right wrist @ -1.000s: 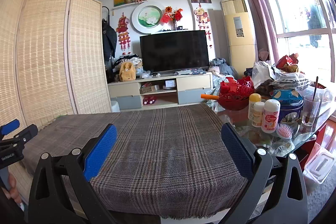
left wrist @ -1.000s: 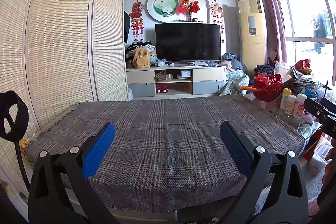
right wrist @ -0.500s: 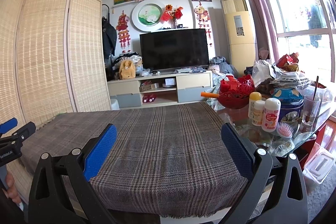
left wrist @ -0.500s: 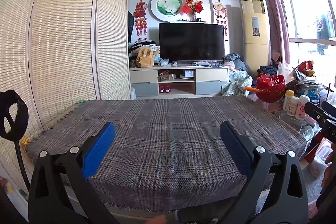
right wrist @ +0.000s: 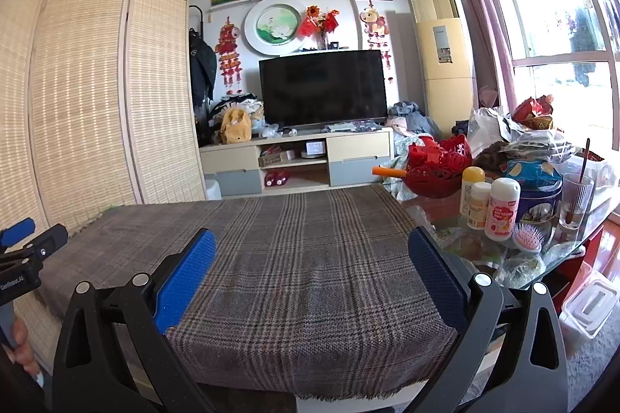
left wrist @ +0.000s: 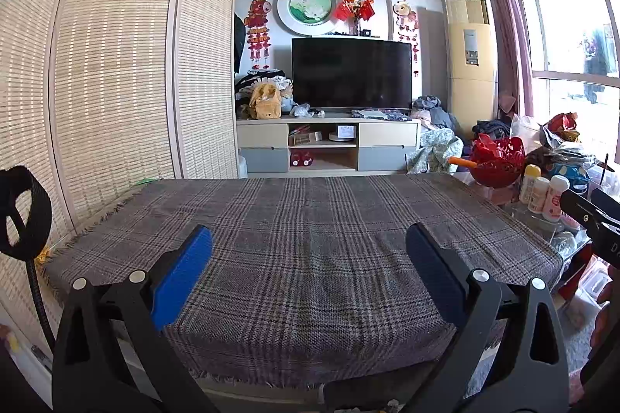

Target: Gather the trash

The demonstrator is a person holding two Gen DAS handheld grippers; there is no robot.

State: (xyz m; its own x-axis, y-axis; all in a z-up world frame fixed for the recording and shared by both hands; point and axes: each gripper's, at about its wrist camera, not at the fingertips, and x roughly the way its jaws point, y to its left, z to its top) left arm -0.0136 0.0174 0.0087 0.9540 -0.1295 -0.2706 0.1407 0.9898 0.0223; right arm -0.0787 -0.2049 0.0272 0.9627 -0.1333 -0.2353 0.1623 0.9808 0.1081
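My left claw and right claw both stand spread wide and empty over the plaid-covered bench, no trash evident there, so I judge the cluttered glass table at three o'clock merits searching first.

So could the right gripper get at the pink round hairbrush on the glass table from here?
Probably yes. The right gripper is open and empty, and the pink round hairbrush lies at the glass table's near edge, with the white bottle with a pink label just behind it.
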